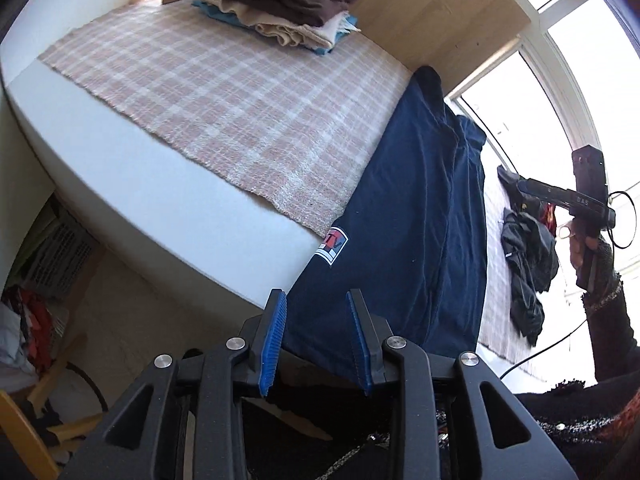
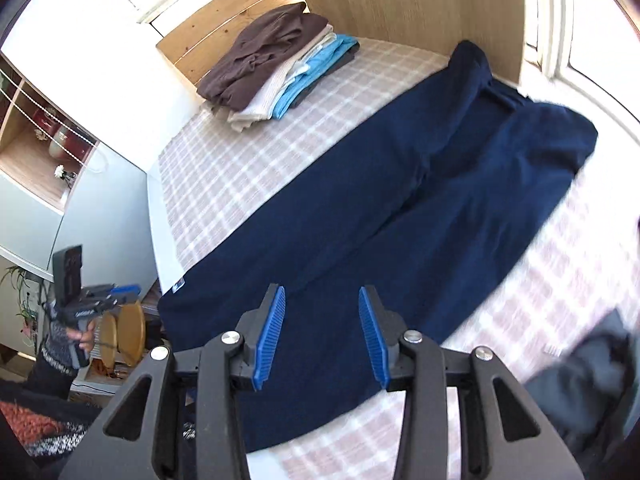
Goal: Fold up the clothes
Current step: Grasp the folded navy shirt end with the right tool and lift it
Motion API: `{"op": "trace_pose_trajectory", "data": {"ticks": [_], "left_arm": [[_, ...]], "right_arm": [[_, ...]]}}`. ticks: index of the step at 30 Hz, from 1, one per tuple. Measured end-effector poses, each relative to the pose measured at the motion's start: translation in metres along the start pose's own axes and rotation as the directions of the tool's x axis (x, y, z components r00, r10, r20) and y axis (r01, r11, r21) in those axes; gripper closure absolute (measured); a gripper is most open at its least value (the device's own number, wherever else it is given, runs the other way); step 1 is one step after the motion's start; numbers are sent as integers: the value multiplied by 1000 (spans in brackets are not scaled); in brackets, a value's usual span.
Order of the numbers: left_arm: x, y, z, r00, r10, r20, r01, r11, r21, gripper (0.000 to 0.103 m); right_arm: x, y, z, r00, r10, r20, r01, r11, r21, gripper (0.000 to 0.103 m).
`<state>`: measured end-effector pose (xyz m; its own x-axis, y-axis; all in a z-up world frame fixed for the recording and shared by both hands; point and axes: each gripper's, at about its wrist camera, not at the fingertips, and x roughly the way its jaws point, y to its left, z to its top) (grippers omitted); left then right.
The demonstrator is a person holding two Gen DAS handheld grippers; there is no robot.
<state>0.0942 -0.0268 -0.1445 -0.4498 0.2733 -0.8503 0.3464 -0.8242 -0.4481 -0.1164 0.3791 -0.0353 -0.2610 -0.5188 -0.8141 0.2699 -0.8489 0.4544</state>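
Navy blue trousers (image 2: 360,216) lie spread lengthwise on the checked blanket (image 2: 240,168), their near end hanging over the bed's edge. In the left wrist view the same trousers (image 1: 420,208) show a small red and white label. My left gripper (image 1: 317,300) is open just in front of the hanging hem, nothing between its blue pads. My right gripper (image 2: 322,294) is open above the trousers' near end, also holding nothing. Each gripper shows in the other's view, held by a hand: the right gripper (image 1: 508,178) and the left gripper (image 2: 134,290).
A stack of folded clothes (image 2: 276,76), brown on top, sits by the wooden headboard (image 2: 400,0). A dark crumpled garment (image 1: 528,268) lies on the blanket to the right. A basket with clothes (image 1: 48,252) stands on the floor left of the bed. Windows run along the right.
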Motion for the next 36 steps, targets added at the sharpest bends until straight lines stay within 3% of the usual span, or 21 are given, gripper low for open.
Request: {"op": "trace_pose_trajectory", "data": {"ticks": [2, 6, 8, 11, 15, 19, 23, 27, 33, 36], "left_arm": [[13, -2, 12, 996, -2, -86, 9, 996, 87, 74], [27, 2, 27, 977, -31, -209, 75, 976, 203, 71], [32, 5, 33, 964, -54, -259, 118, 964, 240, 71], [37, 9, 38, 943, -78, -323, 175, 943, 282, 70], [42, 14, 38, 918, -79, -389, 220, 917, 333, 68], [42, 24, 36, 900, -131, -415, 268, 919, 290, 68], [42, 23, 36, 900, -147, -411, 279, 918, 283, 67], [44, 15, 29, 883, -161, -440, 305, 910, 280, 64], [48, 6, 25, 885, -138, -444, 288, 912, 291, 61], [51, 5, 24, 870, -159, -467, 304, 918, 255, 61]], "right_arm": [[0, -2, -72, 1000, 27, 16, -28, 990, 136, 64], [38, 48, -175, 997, -13, 71, -15, 927, 375, 64], [33, 58, -213, 992, -46, 115, -14, 880, 474, 64], [51, 82, -241, 980, -114, 164, -4, 811, 584, 64], [69, 101, -263, 965, -180, 189, 12, 755, 656, 64], [91, 104, -274, 956, -215, 200, 10, 706, 709, 61], [104, 95, -269, 956, -212, 203, 7, 707, 707, 56], [111, 82, -263, 963, -183, 198, -8, 715, 699, 55], [119, 70, -255, 975, -124, 186, -35, 738, 674, 54], [124, 70, -252, 980, -90, 180, -52, 751, 659, 54]]}}
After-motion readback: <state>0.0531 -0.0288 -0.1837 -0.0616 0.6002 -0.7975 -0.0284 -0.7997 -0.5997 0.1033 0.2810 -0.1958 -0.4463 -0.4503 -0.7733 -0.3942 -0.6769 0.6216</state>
